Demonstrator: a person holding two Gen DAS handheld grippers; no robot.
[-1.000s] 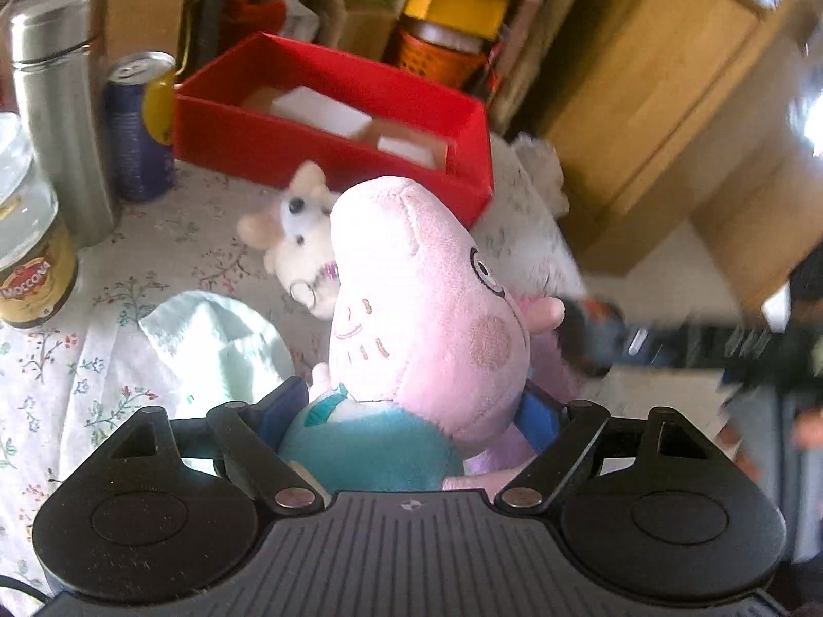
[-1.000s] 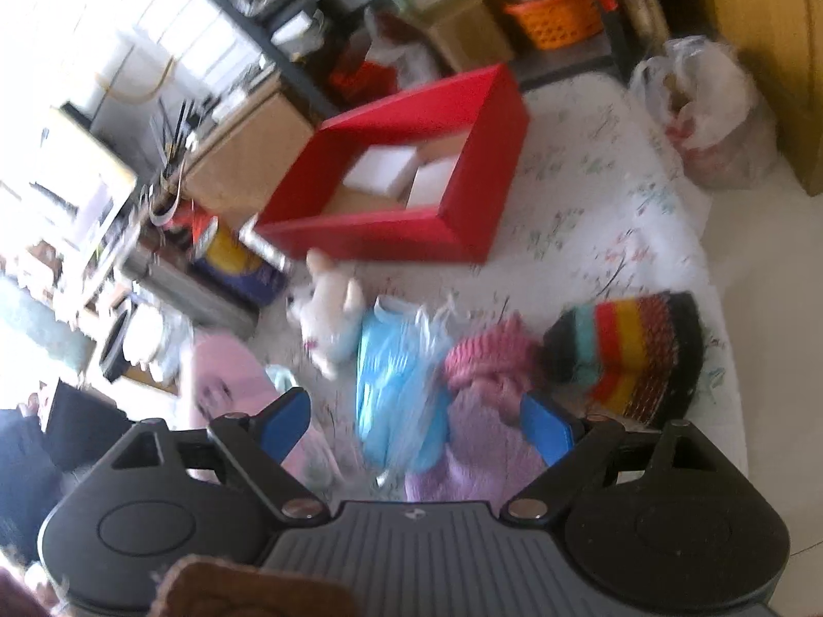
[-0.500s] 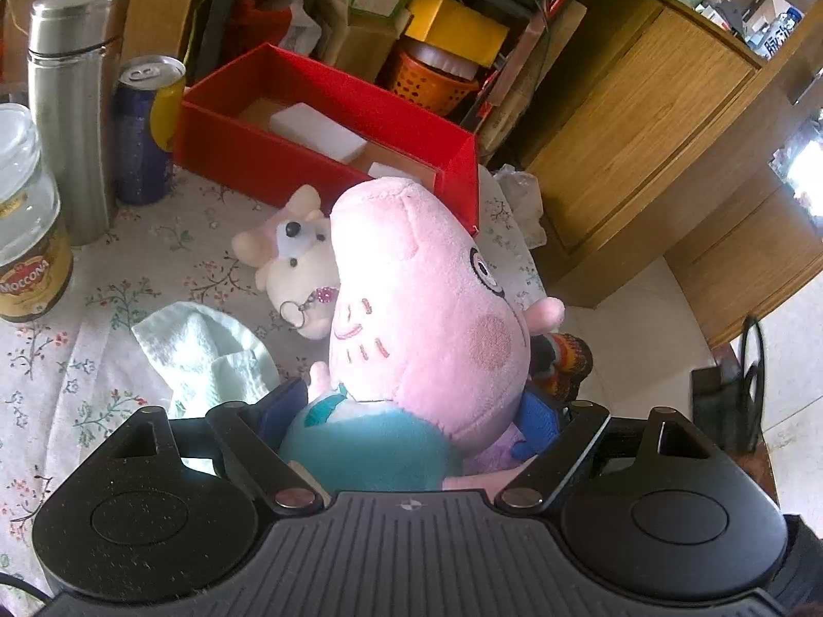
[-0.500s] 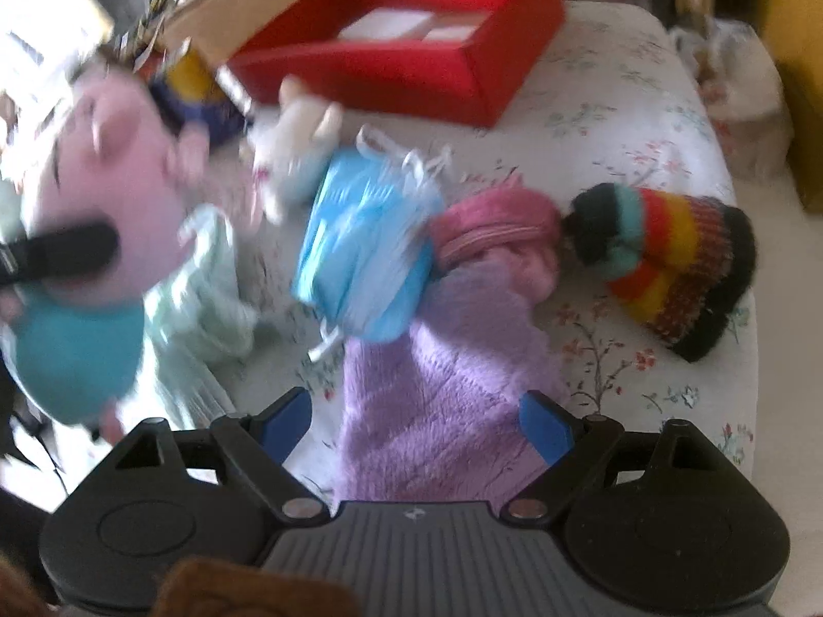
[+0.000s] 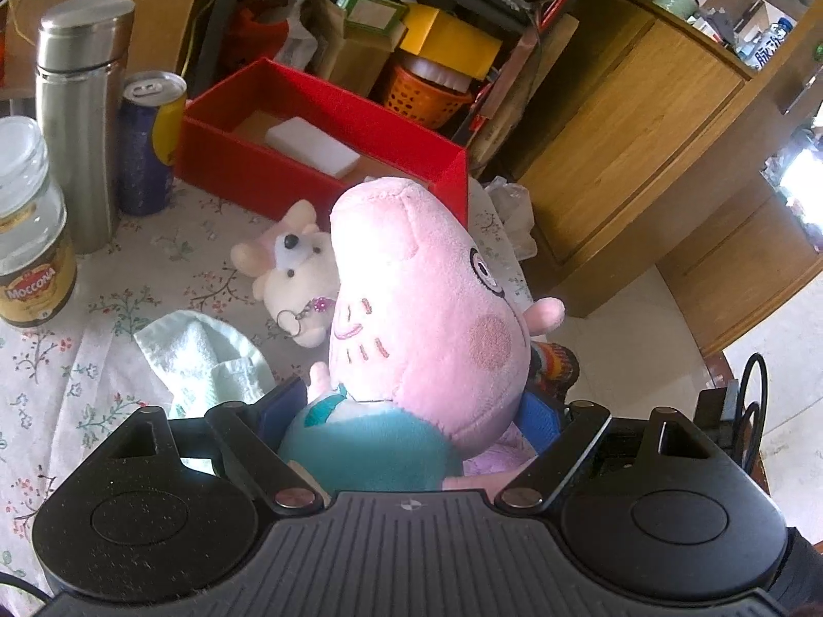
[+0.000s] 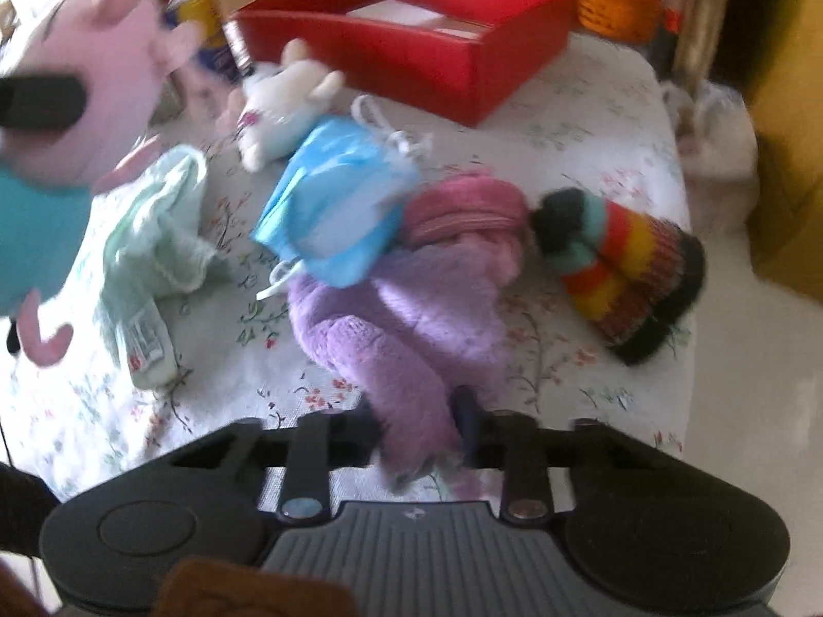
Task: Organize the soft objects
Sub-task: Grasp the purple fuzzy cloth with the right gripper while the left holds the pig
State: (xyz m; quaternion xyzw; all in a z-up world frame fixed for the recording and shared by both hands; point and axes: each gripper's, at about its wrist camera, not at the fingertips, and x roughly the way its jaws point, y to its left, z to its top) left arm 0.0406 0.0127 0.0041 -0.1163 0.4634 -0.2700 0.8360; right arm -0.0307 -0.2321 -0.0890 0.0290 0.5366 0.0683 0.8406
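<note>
My left gripper (image 5: pixel 411 411) is shut on a pink pig plush (image 5: pixel 427 303) in a teal shirt and holds it above the table; the plush also shows at the left of the right wrist view (image 6: pixel 97 103). My right gripper (image 6: pixel 419 427) is shut on the near end of a purple fuzzy cloth (image 6: pixel 406 324) lying on the floral tablecloth. A red box (image 5: pixel 319 154) with white blocks inside stands at the back; it also shows in the right wrist view (image 6: pixel 411 46). A small white plush (image 5: pixel 298 277) lies in front of the box.
On the table lie a pale green towel (image 6: pixel 154 236), a blue packet (image 6: pixel 339 211), a pink knit roll (image 6: pixel 463 211) and a striped knit hat (image 6: pixel 627 277). A steel flask (image 5: pixel 82 118), a can (image 5: pixel 149 144) and a coffee jar (image 5: pixel 31 236) stand at the left. The table edge (image 6: pixel 689 308) is on the right.
My right gripper has dropped toward the table and closed on the purple cloth. My left gripper keeps holding the pig plush, which has lifted slightly.
</note>
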